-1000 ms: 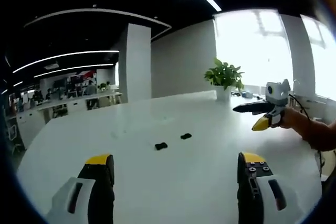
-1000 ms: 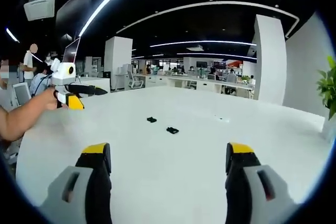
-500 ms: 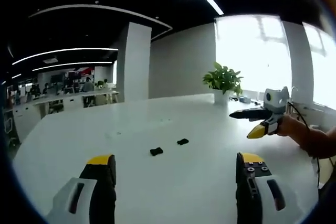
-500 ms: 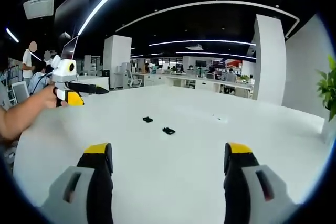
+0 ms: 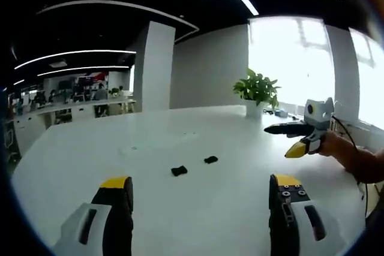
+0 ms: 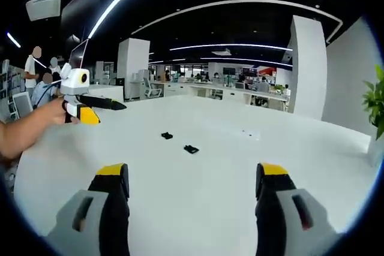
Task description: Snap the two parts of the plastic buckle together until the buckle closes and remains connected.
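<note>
Two small black buckle parts lie apart on the white table. In the left gripper view they are the nearer part and the farther part. In the right gripper view they are one part and another part. My left gripper is open and well short of them, with nothing between its yellow-tipped jaws. My right gripper is open too, also at a distance. A hand holds the right gripper above the table's right side. The left gripper hovers at the left.
A potted plant stands at the table's far edge by bright windows. A white pillar and office desks with people lie beyond the table. A person's forearm reaches in from the left.
Both views have shifted slightly as the hands drift. The buckle parts lie where they were on the table, and both grippers stay open.
</note>
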Demonstrator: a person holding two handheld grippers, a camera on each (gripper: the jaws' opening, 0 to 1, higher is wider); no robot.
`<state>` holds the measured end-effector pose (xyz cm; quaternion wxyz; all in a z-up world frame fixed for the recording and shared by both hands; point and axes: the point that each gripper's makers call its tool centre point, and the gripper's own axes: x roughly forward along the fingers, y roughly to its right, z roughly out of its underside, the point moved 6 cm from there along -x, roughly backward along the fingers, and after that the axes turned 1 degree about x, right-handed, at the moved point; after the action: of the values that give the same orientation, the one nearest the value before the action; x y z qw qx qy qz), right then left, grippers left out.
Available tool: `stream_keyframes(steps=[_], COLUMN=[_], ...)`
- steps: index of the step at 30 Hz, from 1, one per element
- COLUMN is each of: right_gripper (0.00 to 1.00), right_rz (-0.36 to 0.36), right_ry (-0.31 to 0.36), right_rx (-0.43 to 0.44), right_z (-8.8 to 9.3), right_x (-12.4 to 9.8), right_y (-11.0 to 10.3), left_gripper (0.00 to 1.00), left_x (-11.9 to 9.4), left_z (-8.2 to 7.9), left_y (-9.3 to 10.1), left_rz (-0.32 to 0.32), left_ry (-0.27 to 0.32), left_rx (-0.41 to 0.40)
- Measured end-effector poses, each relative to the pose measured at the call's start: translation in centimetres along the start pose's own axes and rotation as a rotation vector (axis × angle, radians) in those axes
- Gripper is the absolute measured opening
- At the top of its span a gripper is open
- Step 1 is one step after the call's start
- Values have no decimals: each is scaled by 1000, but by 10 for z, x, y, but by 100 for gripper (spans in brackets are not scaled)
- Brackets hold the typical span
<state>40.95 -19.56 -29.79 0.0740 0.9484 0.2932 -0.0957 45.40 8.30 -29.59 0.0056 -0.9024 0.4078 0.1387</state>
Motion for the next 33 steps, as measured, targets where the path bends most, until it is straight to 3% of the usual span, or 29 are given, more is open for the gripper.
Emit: stream_keyframes(steps=[12, 17, 24, 27, 30, 33], right_gripper=[86, 86, 83, 82, 82, 82], right_rz=[20, 23, 14, -3, -21, -16], right_ry=[-33, -36, -6, 3, -43, -40], right_rx=[7, 12, 15, 49, 37, 40], right_z=[7, 10, -3, 2, 13, 12], right_x=[13, 13, 26, 33, 37, 38], right_y=[14, 18, 21, 19, 17, 20], left_gripper=[97, 98, 96, 96, 96, 94], left_x=[19, 19, 18, 19, 22, 27], left_z=[2, 7, 16, 22, 23, 26], left_y=[1, -5, -11, -17, -21, -24], left_rz=[31, 2, -17, -27, -40, -32], left_ry=[4, -22, -33, -46, -42, -32], left_rx=[-2, 28, 26, 7, 4, -18])
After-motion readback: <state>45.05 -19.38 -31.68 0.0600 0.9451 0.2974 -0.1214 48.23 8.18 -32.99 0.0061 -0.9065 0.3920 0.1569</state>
